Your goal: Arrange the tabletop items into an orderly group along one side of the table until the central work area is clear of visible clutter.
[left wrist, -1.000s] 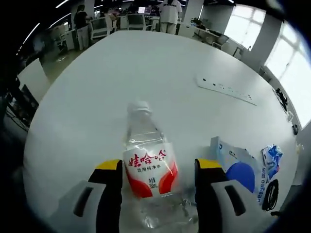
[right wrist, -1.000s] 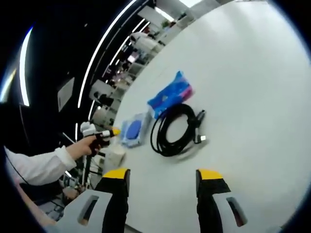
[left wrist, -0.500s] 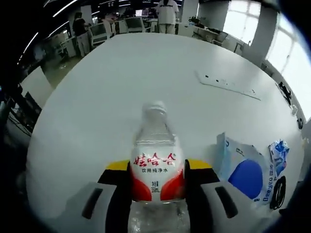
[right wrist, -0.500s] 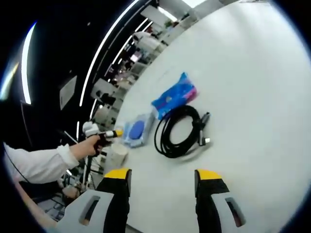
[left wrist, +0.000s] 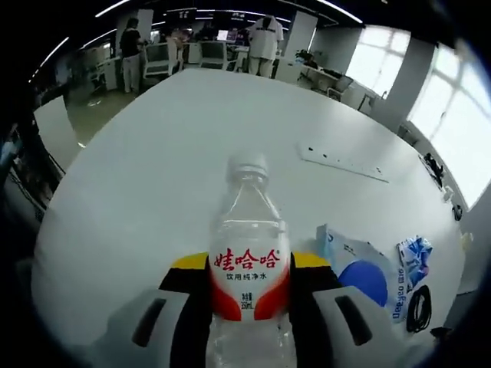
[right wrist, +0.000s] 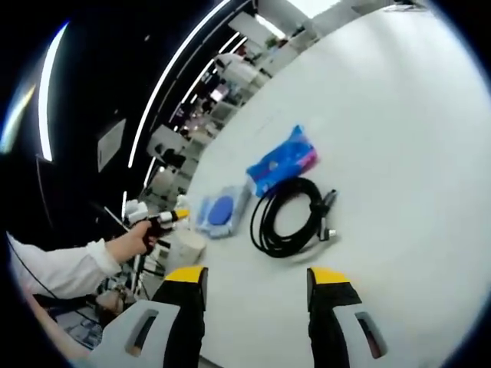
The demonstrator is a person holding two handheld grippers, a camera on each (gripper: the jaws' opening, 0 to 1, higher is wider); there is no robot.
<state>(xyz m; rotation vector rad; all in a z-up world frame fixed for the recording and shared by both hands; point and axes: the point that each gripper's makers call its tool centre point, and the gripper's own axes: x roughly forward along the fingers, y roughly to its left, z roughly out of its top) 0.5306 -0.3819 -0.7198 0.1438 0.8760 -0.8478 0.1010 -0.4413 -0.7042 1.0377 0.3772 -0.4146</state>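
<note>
We have the left gripper (left wrist: 249, 268) closed on the water bottle (left wrist: 248, 253): its yellow-tipped fingers (left wrist: 189, 264) press both sides of the red-and-white label, and the bottle stands upright between them, cap toward twelve o'clock in the left gripper view. We cannot tell whether its base is on the white desk (left wrist: 153, 176) or just off it.

In the same view, the blue-and-white packet (left wrist: 360, 268) lies just beside the bottle at about four o'clock. The small blue wrapper (left wrist: 414, 257) and the coiled black cable (left wrist: 418, 307) lie beyond it, and a long white power strip (left wrist: 341, 162) sits well apart at about one o'clock.

Our right gripper (right wrist: 249, 287) hangs over the desk with its fingers spread wide and nothing between them. Ahead of it, the cable, wrapper and packet lie close together in a loose row.

We judge the task barely begun. One item is in hand and not yet placed; the three loose items already sit near one edge, so the bottle and perhaps the power strip remain to join them.
</note>
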